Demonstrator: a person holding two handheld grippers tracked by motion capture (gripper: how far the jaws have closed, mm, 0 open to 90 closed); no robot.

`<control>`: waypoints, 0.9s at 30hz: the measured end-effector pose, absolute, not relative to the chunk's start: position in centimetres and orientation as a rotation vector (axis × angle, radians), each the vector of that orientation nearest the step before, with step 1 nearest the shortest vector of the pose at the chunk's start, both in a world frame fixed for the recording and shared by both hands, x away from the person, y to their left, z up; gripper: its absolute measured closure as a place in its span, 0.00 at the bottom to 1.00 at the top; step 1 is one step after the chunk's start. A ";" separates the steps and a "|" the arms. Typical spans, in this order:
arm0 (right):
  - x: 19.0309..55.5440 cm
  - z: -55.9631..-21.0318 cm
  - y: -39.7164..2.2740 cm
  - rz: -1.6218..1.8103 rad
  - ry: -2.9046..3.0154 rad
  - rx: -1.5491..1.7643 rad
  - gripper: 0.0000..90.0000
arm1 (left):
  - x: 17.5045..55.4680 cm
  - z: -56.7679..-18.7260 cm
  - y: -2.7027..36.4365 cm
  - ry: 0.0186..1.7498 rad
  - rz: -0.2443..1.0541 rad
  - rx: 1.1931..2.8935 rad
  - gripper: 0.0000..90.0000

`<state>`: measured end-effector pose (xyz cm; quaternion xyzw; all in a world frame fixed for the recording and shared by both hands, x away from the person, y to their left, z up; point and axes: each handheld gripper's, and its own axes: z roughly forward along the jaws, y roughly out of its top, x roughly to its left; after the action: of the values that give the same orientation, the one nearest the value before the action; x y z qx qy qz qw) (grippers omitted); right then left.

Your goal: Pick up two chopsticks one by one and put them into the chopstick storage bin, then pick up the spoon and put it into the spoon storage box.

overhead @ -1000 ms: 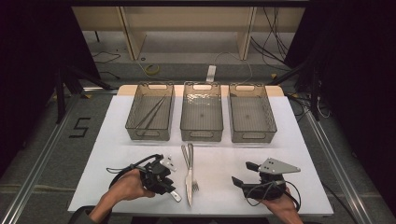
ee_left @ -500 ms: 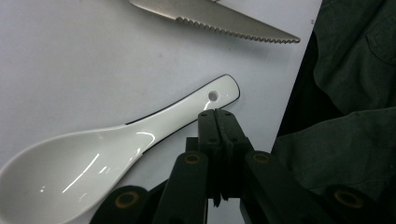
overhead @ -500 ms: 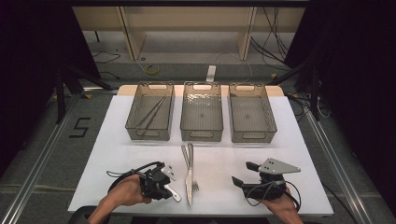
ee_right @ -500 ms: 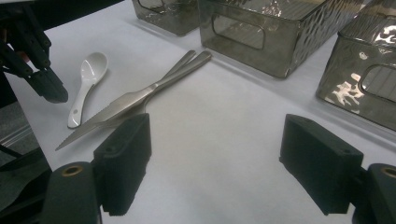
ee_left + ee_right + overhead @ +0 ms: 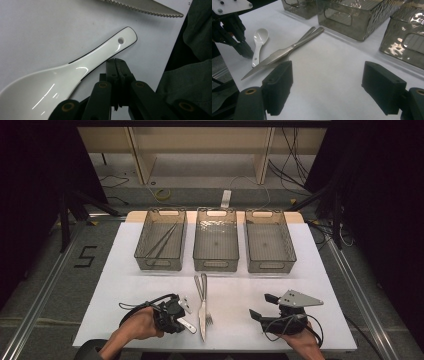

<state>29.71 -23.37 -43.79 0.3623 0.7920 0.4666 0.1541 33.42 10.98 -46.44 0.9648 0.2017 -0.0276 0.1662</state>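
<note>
On the white desk (image 5: 125,285) three smoky transparent bins stand in a row at the far side: the left bin (image 5: 161,240) holds what look like thin chopsticks (image 5: 161,241) lying at a slant, while the middle bin (image 5: 216,240) and the right bin (image 5: 270,241) show bare floors. Nearer the person, a serrated table knife (image 5: 202,307) and a fork (image 5: 207,316) lie together, handles touching and pointing toward the middle bin. A white ceramic soup spoon (image 5: 62,77) with a dark-edged rim and a hole in its handle end lies just beside them on the left. The left tongs (image 5: 117,67) are clenched, jaw tips pressed together with nothing between them, resting at the desk's near edge just beside the spoon's handle; whether they touch it cannot be told. In the high view the left hand (image 5: 137,326) grips this tool near the desk's near left edge. The right tongs (image 5: 327,85) are released, the jaws spread wide over bare desk, well apart from the cutlery, with the right hand (image 5: 295,342) behind them at the near right and a grey three-cornered plate (image 5: 299,298) on top.
</note>
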 end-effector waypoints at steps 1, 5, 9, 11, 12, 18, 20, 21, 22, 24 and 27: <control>29.7 -43.8 -23.4 1.335 2.273 1.038 0.28 | 33.4 -46.4 11.0 0.577 -0.078 2.744 0.99; 29.6 -43.8 -23.1 1.331 2.276 1.028 0.28 | 33.6 -46.4 10.9 0.601 -0.045 2.728 0.99; 29.7 -43.8 -23.3 1.335 2.277 1.034 0.28 | 34.1 -46.5 10.9 0.616 -0.044 2.713 0.99; 29.7 -43.8 -23.3 1.332 2.276 1.036 0.28 | 34.3 -46.5 10.8 0.622 -0.037 2.707 0.99; 29.7 -43.8 -23.3 1.334 2.277 1.034 0.28 | 34.4 -46.5 10.8 0.628 -0.030 2.702 0.99; 29.6 -43.7 -23.2 1.335 2.280 1.027 0.28 | 34.9 -46.5 10.5 0.644 0.031 2.688 0.99; 29.6 -43.7 -23.2 1.337 2.278 1.027 0.28 | 35.3 -46.5 10.5 0.654 0.040 2.681 0.99; 29.6 -43.7 -23.2 1.335 2.278 1.026 0.28 | 35.4 -46.5 10.5 0.656 0.047 2.682 0.99; 29.6 -43.7 -23.2 1.335 2.278 1.026 0.28 | 35.5 -46.5 10.5 0.659 0.053 2.678 0.99; 29.6 -43.7 -23.2 1.337 2.278 1.025 0.28 | 35.7 -46.4 10.5 0.666 0.060 2.670 0.99; 29.6 -43.7 -23.2 1.336 2.282 1.026 0.28 | 36.0 -46.4 10.5 0.676 0.056 2.658 0.99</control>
<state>29.61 -23.17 -43.74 0.3575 0.7952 0.4655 0.1523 36.04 10.49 -46.45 0.9498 0.2416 0.0201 0.1978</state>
